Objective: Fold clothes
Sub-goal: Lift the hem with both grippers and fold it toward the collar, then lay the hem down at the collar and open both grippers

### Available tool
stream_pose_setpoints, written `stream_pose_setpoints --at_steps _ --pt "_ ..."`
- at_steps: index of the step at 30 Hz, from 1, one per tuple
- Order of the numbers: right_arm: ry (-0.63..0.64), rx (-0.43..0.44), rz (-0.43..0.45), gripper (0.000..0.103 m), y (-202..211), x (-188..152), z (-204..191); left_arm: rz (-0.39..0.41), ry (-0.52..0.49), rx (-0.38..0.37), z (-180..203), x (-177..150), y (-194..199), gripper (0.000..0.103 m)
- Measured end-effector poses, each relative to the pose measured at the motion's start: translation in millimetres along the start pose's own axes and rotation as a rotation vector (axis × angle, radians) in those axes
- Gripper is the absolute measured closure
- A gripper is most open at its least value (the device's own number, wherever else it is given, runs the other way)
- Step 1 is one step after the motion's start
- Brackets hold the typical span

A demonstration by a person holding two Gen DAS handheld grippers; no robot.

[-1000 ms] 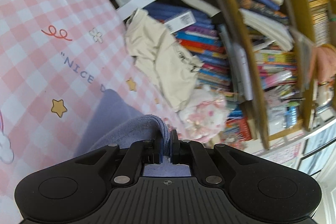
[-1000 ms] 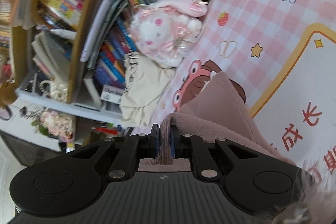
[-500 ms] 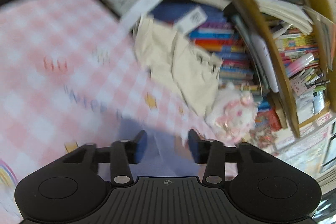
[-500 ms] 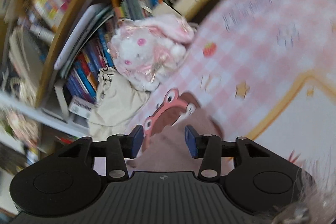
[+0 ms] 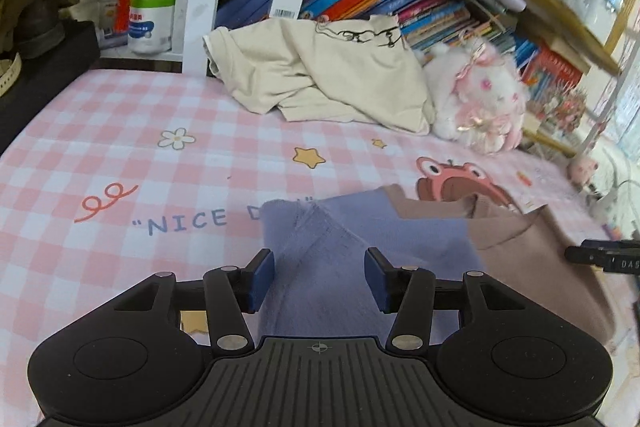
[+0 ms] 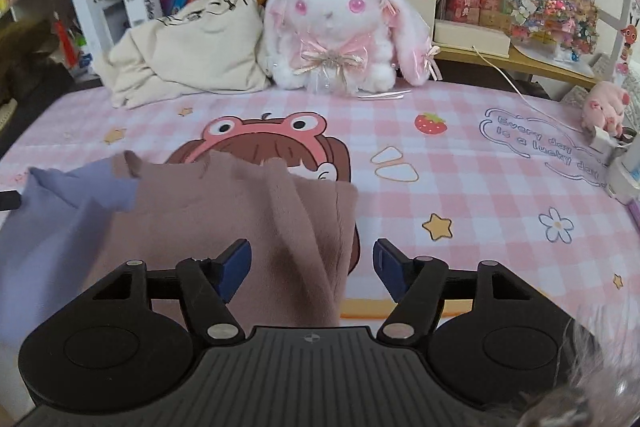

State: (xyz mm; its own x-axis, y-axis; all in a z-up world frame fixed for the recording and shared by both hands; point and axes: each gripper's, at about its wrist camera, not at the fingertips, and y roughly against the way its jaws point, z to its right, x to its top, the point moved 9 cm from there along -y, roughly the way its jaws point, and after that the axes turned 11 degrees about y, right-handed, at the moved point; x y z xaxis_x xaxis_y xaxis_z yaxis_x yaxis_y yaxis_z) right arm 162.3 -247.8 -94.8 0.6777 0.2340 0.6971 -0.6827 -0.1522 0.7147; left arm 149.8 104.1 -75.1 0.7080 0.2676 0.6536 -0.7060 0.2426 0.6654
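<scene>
Left tongs (image 5: 319,277) opening, sweater (image 5: 360,247) between pads, unpressed; right tongs (image 6: 312,269) opening over sweater's pink half; bunny (image 6: 344,43) at twelve o'clock.

"nice d" on checked sheet (image 5: 120,115), "every day is a lucky day" likewise

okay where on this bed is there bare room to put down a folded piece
Free: the checked sheet left of the lilac-and-brown garment, toward the flower print; also right of it, around the strawberry print. Crowded: the back edge, with the cream clothes and plush rabbit.
</scene>
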Motion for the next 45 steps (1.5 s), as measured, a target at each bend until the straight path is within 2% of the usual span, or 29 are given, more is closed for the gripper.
stream_pose_setpoints --at_steps 1,3,5,6,7,8,9,12,14,16,17,21,23,26,28,29,32,33,34,35,36,41,45 --pt "-0.022 0.006 -0.003 0.054 -4.2 0.8 2.3 0.004 -0.013 0.004 1.0 2.6 -3.4 0.055" --pt "-0.081 0.035 -0.007 0.069 -11.0 1.7 7.0 0.01 -0.035 0.008 2.4 7.4 -10.0 0.057" --pt "-0.141 0.064 -0.012 0.078 -17.8 2.9 11.8 -0.006 -0.039 -0.014 2.9 8.8 -15.8 0.06" --pt "-0.17 0.079 -0.014 0.09 -21.2 3.5 14.1 -0.014 -0.038 -0.027 3.2 8.8 -18.3 0.063" --pt "-0.189 0.104 -0.011 0.095 -22.0 3.8 13.1 -0.02 -0.038 -0.038 3.4 8.9 -20.1 0.084" --pt "-0.214 0.118 0.01 0.096 -17.3 5.1 13.0 -0.02 -0.038 -0.044 3.3 9.7 -19.9 0.1" --pt "-0.244 0.124 0.04 0.096 -10.2 7.2 14.5 -0.012 -0.028 -0.051 2.8 11.6 -18.0 0.1" --pt "-0.366 0.127 0.098 0.097 3.6 7.0 25.5 0.08 0.105 -0.089 -7.0 28.6 0.4 0.1" --pt "-0.446 0.124 0.089 0.097 1.4 0.6 34.9 0.051 0.13 -0.074 -15.2 27.5 -13.8 0.1" --pt "-0.479 0.112 0.006 0.097 -18.9 -12.4 38.8 0.002 0.127 -0.038 -22.0 22.5 -34.4 0.1" --pt "-0.498 0.114 -0.004 0.097 -24.5 -15.7 39.9 -0.019 0.125 -0.022 -25.1 20.1 -43.7 0.1" --pt "-0.525 0.114 -0.009 0.097 -26.4 -16.1 41.1 -0.013 0.163 -0.031 -29.0 19.7 -51.8 0.099" --pt "-0.499 0.105 -0.021 0.095 -25.3 -13.8 39.5 -0.017 0.175 -0.043 -29.9 20.6 -51.7 0.094" --pt "-0.41 0.073 -0.02 0.086 -18.5 -5.9 35.7 -0.019 0.188 -0.061 -32.4 22.2 -44.2 0.087" --pt "-0.339 0.053 0.009 0.07 -11.4 2.7 31.7 -0.008 0.171 -0.06 -32.9 23.2 -36.6 0.069" --pt "-0.302 0.044 0.026 0.063 -8.1 7.9 29.0 0.0 0.144 -0.055 -31.7 23.4 -33.2 0.063" --pt "-0.153 0.017 0.011 0.063 -12.3 19.7 13.4 0.009 0.065 -0.037 -27.3 22.2 -27.7 0.065" --pt "-0.106 0.007 -0.005 0.064 -16.6 21.9 7.6 0.004 0.039 -0.027 -25.9 20.9 -28.6 0.066" --pt "-0.077 -0.003 -0.03 0.069 -22.9 22.0 3.8 -0.002 0.016 -0.007 -25.3 19.7 -31.6 0.071" --pt "-0.055 -0.013 -0.058 0.077 -29.8 21.2 1.2 -0.009 -0.002 0.009 -24.8 18.5 -34.8 0.091" --pt "-0.061 -0.019 -0.065 0.098 -32.5 20.4 1.7 -0.019 0.0 0.01 -24.8 17.9 -38.2 0.099" --pt "-0.203 -0.015 -0.005 0.098 -21.5 18.3 16.4 -0.009 0.079 -0.014 -28.4 20.9 -39.2 0.101" --pt "-0.199 -0.014 -0.079 0.097 -37.5 9.4 16.8 -0.025 0.095 -0.006 -33.4 18.9 -46.9 0.1"
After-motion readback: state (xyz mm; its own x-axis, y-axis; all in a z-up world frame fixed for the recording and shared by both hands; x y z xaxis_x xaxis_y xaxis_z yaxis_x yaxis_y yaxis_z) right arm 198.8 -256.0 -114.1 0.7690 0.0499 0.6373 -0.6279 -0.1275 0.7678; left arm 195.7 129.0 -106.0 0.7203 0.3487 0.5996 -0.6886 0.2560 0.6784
